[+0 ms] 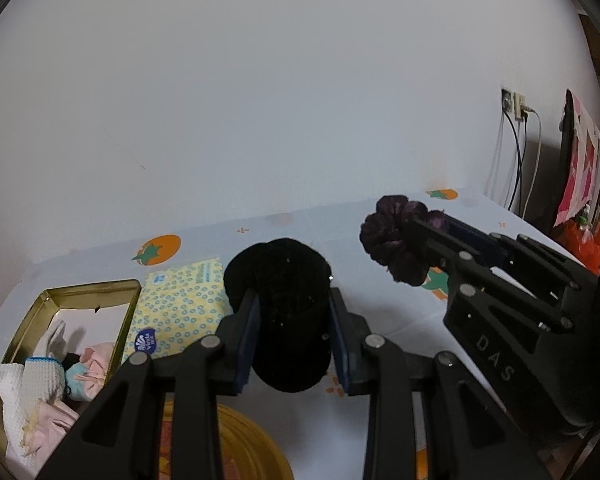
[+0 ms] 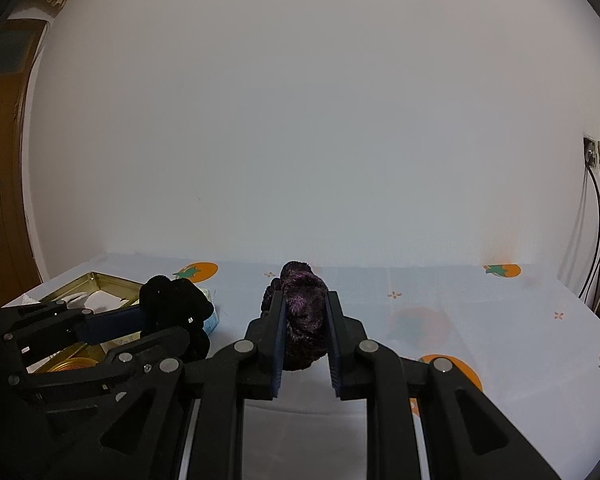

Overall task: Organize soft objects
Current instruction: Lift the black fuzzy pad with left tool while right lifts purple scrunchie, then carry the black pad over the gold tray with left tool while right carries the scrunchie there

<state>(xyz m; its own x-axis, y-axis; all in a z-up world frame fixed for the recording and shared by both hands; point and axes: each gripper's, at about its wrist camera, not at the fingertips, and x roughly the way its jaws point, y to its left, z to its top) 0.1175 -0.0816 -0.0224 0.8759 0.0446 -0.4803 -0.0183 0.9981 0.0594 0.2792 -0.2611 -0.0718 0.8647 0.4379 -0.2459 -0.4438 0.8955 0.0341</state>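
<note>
At the far left a gold tin box [image 1: 80,292] sits on the table [image 1: 380,216]. It has no lid on. Inside it lie soft things: a white knit cloth [image 1: 28,380], a pale pink one [image 1: 100,356] and a small light blue one [image 1: 76,376], all touching each other. Just to the right of the tin lies a yellow tissue pack [image 1: 180,300] with little blue rings on it. It touches the tin's side. The tablecloth is pale blue with orange fruit pictures [image 1: 158,249]. A round yellow thing [image 1: 252,448] shows at the bottom of the left view, but I cannot tell what it is.

Next comes the left gripper [image 1: 294,316]. Its two fingers are squeezed onto a fluffy black scrunchie [image 1: 284,280]. The scrunchie sits between the blue pads and is up off the table. It hangs beside the tissue pack, to the right of the tin.

Farther right is the right gripper [image 2: 305,312]. Its fingers are closed tight on a dark purple scrunchie [image 2: 304,312]. This one is also up in the air, over the bare cloth. The two scrunchies are near each other but do not touch.

At the far right, wall plugs [image 1: 514,104] sit on the white wall, with cords [image 1: 518,160] hanging down.
</note>
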